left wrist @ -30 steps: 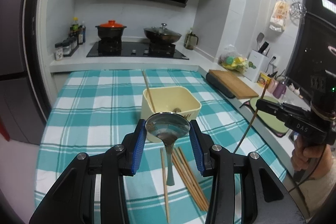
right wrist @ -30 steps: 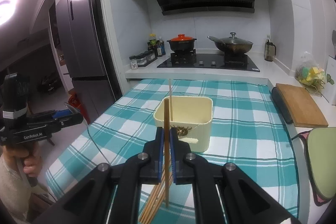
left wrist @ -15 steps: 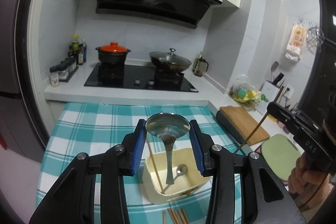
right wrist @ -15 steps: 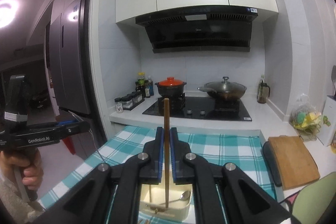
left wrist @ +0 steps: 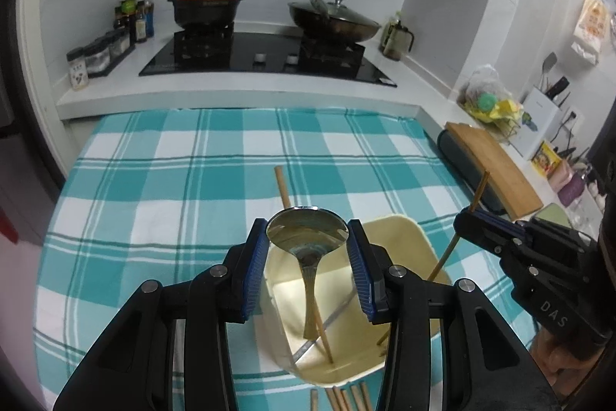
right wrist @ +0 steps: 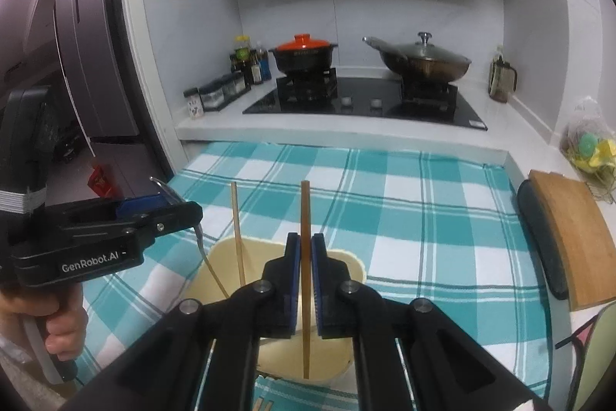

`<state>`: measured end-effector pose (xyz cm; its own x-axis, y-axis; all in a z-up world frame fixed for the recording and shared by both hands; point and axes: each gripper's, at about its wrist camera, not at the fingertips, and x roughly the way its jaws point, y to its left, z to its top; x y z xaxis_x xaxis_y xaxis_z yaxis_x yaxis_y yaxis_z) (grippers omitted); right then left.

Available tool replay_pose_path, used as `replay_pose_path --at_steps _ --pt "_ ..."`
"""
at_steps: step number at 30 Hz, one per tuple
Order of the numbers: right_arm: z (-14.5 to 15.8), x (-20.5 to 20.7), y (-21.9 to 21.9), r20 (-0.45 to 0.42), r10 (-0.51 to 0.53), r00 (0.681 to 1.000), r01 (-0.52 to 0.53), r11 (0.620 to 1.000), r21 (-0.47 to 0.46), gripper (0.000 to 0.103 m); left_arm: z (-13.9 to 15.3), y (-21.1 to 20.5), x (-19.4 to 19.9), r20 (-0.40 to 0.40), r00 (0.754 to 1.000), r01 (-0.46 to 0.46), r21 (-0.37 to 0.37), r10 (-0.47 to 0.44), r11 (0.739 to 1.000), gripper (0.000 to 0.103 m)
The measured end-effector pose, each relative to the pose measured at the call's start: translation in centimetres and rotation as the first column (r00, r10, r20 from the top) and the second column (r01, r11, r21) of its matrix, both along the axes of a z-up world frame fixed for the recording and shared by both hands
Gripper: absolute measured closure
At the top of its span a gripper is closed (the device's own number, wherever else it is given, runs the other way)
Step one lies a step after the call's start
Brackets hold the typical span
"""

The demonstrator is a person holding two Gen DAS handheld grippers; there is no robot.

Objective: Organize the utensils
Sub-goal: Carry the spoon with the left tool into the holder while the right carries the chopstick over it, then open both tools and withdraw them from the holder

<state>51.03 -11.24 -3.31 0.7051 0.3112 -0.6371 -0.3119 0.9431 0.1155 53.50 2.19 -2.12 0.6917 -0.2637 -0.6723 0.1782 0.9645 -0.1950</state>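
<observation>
left gripper (left wrist: 307,237) clamps ladle (left wrist: 308,245) bowl | right gripper (right wrist: 306,257) pinches chopstick (right wrist: 305,276) | both above container (left wrist: 404,295) — lower handles inside, then release.

Teal-checked tablecloth (left wrist: 173,180), cream bin (left wrist: 408,241)

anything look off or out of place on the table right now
Nothing spilled or damaged. Loose chopsticks lie on the checked cloth just outside the cream bin, not yet sorted. One chopstick already in the bin leans out over its rim.
</observation>
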Motion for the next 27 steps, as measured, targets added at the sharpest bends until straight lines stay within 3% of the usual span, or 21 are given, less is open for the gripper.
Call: replay_pose_path --at_steps 4,5,6,7,8,12,16,19,23,27 --pt "-1.5 1.1 0.0 -0.057 0.005 0.998 -0.004 0.999 0.032 0.096 -0.4 -0.4 0.8 -0.025 1.000 -0.019 0.010 0.019 1.000 0.059" --pt "-1.6 1.5 0.1 -0.063 0.004 0.998 -0.001 0.999 0.036 0.091 -0.2 -0.2 0.8 -0.024 0.999 -0.024 -0.003 0.024 1.000 0.055" --pt "-1.5 1.6 0.0 -0.064 0.001 0.998 0.001 0.999 0.039 0.084 0.3 -0.1 0.6 -0.019 0.999 -0.026 -0.016 0.026 1.000 0.050" --pt "-1.1 1.4 -0.1 -0.055 -0.005 0.998 0.007 0.999 0.047 0.067 0.9 0.2 0.0 -0.007 1.000 -0.026 -0.024 0.026 0.999 0.048" --pt "-0.6 1.2 -0.3 -0.035 -0.013 0.999 0.015 0.998 0.060 0.057 1.5 0.4 -0.7 0.007 1.000 -0.021 -0.022 0.021 1.000 0.043" --pt "2.1 -1.3 -1.0 0.027 -0.006 1.000 0.005 0.998 0.055 0.057 3.4 1.6 -5.2 0.040 0.999 -0.001 0.041 -0.001 0.999 0.026" --pt "2.3 -6.5 -2.0 0.016 0.030 0.999 -0.031 0.999 0.015 0.057 1.7 3.2 -12.3 0.003 0.998 0.056 0.080 -0.056 0.995 0.016" --pt "-0.4 -11.8 -3.2 -0.041 0.047 0.998 -0.048 0.999 -0.004 0.057 -2.5 4.1 -18.5 -0.075 0.994 0.084 0.113 -0.076 0.990 0.014" --pt "-6.8 -19.9 -4.2 -0.110 0.023 0.994 -0.033 0.996 -0.084 0.057 -8.3 4.6 -26.3 -0.131 0.991 0.043 0.114 -0.028 0.993 0.014" --pt "-12.4 -26.4 -4.6 -0.171 -0.074 0.983 0.053 0.991 -0.123 0.057 -11.0 3.9 -30.8 -0.121 0.992 -0.023 0.026 0.026 0.999 0.014"
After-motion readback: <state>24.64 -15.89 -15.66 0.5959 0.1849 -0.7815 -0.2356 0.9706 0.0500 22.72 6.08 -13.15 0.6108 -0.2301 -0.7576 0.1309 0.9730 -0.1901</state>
